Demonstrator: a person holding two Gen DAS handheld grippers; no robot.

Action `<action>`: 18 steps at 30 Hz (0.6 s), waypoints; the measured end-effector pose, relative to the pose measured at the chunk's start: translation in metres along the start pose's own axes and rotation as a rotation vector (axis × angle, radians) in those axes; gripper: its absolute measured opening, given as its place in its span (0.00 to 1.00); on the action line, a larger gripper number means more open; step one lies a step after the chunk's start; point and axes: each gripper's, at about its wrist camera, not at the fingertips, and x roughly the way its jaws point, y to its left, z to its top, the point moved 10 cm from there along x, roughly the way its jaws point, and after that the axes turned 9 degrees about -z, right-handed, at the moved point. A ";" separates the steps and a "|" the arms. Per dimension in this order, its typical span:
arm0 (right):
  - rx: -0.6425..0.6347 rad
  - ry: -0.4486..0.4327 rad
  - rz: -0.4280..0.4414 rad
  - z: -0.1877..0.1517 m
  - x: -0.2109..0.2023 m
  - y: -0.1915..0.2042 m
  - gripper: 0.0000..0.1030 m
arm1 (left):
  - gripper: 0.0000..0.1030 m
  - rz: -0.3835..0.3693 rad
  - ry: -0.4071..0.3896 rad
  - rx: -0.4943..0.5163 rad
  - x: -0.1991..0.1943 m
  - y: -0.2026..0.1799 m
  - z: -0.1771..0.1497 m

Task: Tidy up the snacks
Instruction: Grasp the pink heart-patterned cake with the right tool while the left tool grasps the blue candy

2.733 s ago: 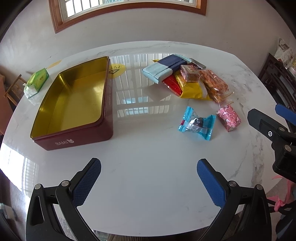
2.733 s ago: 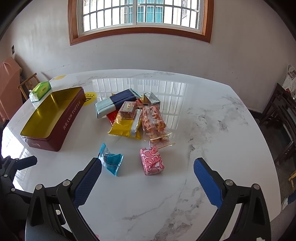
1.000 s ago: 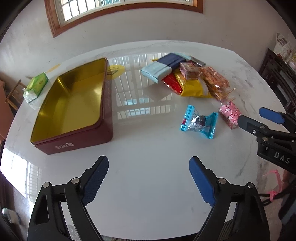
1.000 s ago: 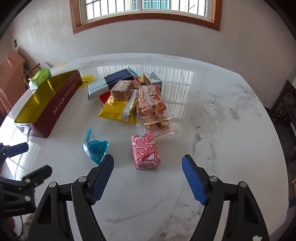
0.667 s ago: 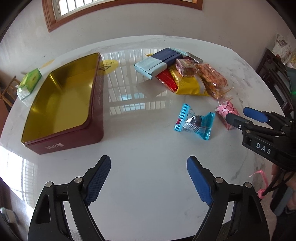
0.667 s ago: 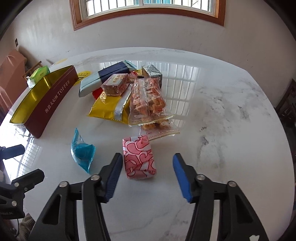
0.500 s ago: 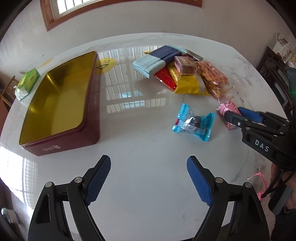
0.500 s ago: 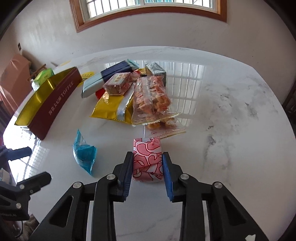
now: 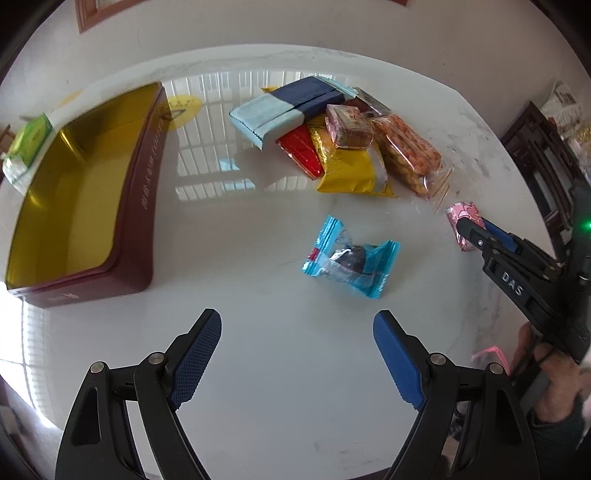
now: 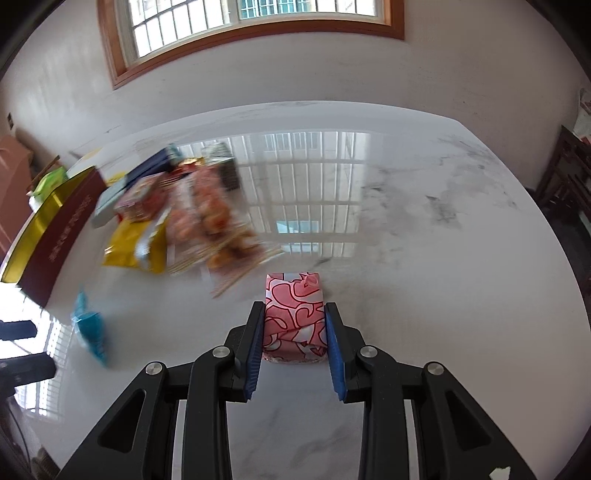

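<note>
My right gripper (image 10: 294, 325) is shut on a pink-and-white wrapped snack (image 10: 293, 314) on the marble table; it also shows in the left wrist view (image 9: 464, 221) with the right gripper (image 9: 471, 230) on it. My left gripper (image 9: 297, 339) is open and empty above the table, just short of a blue-wrapped candy (image 9: 351, 258). An open maroon tin with a gold inside (image 9: 74, 206) lies at the left. A pile of snack packets (image 9: 332, 136) lies at the back.
A green packet (image 9: 27, 144) lies past the tin at the table's far left edge. A yellow sticker (image 9: 181, 107) lies behind the tin. Dark wooden furniture (image 9: 543, 155) stands to the right of the round table (image 9: 258, 369). A wall with a window (image 10: 258, 22) lies behind.
My right gripper moved in over the pink snack and closed its jaws on it, then swung to the right. My left gripper shifted slightly and stays open.
</note>
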 end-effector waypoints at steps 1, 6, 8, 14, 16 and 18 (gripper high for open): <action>0.003 -0.006 -0.004 0.001 0.002 -0.004 0.27 | 0.82 -0.011 0.009 -0.013 0.000 -0.001 0.001; -0.019 -0.021 -0.034 0.006 0.007 -0.008 0.28 | 0.82 -0.121 0.063 -0.145 0.004 -0.003 0.007; -0.017 -0.021 -0.033 0.006 0.007 -0.009 0.28 | 0.82 -0.146 0.072 -0.202 0.005 -0.003 0.015; -0.004 -0.020 -0.021 0.006 0.007 -0.010 0.28 | 0.79 -0.186 0.117 -0.334 0.017 -0.007 0.021; -0.002 -0.021 -0.019 0.006 0.007 -0.010 0.28 | 0.67 -0.196 0.131 -0.377 0.021 -0.008 0.020; -0.002 -0.021 -0.018 0.006 0.007 -0.010 0.28 | 0.65 -0.212 0.141 -0.414 0.025 -0.009 0.021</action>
